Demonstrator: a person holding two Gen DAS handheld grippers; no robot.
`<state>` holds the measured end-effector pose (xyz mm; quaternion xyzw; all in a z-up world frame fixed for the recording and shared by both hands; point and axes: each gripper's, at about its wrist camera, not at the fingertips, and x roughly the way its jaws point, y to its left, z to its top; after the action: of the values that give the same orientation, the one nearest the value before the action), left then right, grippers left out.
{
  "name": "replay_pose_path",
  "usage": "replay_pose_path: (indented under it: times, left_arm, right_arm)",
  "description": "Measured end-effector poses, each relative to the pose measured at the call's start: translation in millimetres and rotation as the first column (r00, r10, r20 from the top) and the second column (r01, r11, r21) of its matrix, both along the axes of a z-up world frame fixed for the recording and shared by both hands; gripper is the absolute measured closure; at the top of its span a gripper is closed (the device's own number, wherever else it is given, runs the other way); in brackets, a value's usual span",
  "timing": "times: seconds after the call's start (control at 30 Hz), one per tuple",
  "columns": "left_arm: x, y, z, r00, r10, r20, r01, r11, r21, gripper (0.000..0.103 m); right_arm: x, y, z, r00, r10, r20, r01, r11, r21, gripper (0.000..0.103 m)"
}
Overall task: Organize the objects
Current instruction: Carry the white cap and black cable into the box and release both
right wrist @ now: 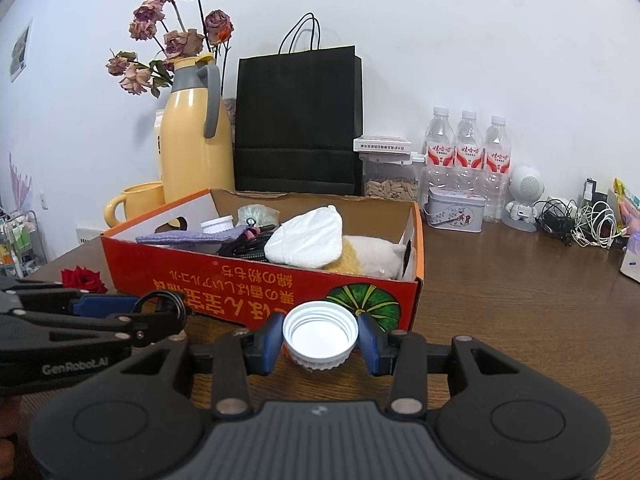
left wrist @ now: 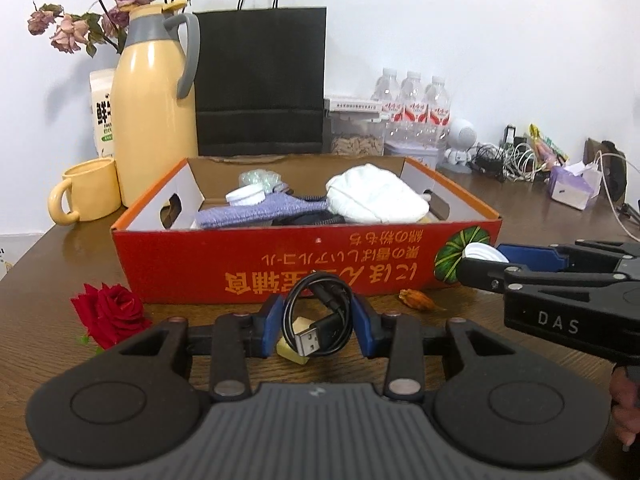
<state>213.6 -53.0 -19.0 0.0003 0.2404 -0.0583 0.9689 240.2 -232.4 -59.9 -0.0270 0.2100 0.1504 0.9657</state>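
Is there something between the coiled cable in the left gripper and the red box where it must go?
Only the box's near wall stands before the coiled cable in the left gripper.

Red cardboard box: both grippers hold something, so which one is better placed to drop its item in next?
Right, marginally. The right gripper holds the white plastic cap by the red cardboard box front corner; the left gripper holds the black coiled USB cable slightly farther back.
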Motion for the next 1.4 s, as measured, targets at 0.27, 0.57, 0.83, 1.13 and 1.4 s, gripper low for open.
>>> replay_pose_path:
  times: [0.27,0.57,0.83,1.13,1.4]
  left_arm:
    - [1.0,5.5,33.9,0.996,-0.009,0.089,0.011,1.000,-0.028,0.065]
    - [70.1,22.4,75.8,0.985,0.067,0.162,-0.063,0.998,-0.030,0.064]
    - [130.4,34.3,62.7,0.986,0.123,0.108,-0.119,0.992,-0.048,0.064]
    - [131.5,31.5,46.8,0.980,0.163,0.110,-0.165,0.986,0.009,0.000]
    - [129.8,30.1,48.4,0.977,0.178,0.118,-0.180,0.984,0.004,0.000]
  right_arm:
    - [-7.4,2.7,17.2,0.996,0.026,0.084,-0.027,0.999,0.018,0.064]
    - [52.5,41.5,59.0,0.990,0.043,0.135,-0.038,0.998,-0.044,0.064]
    - [120.7,58.8,48.8,0.996,-0.047,0.078,0.046,0.999,0.025,0.064]
    - [125.5,57.1,32.3,0.999,-0.038,0.027,0.038,0.999,-0.019,0.044]
    - [116.6,50.2,35.9,0.997,-0.059,0.059,0.060,0.998,-0.010,0.000]
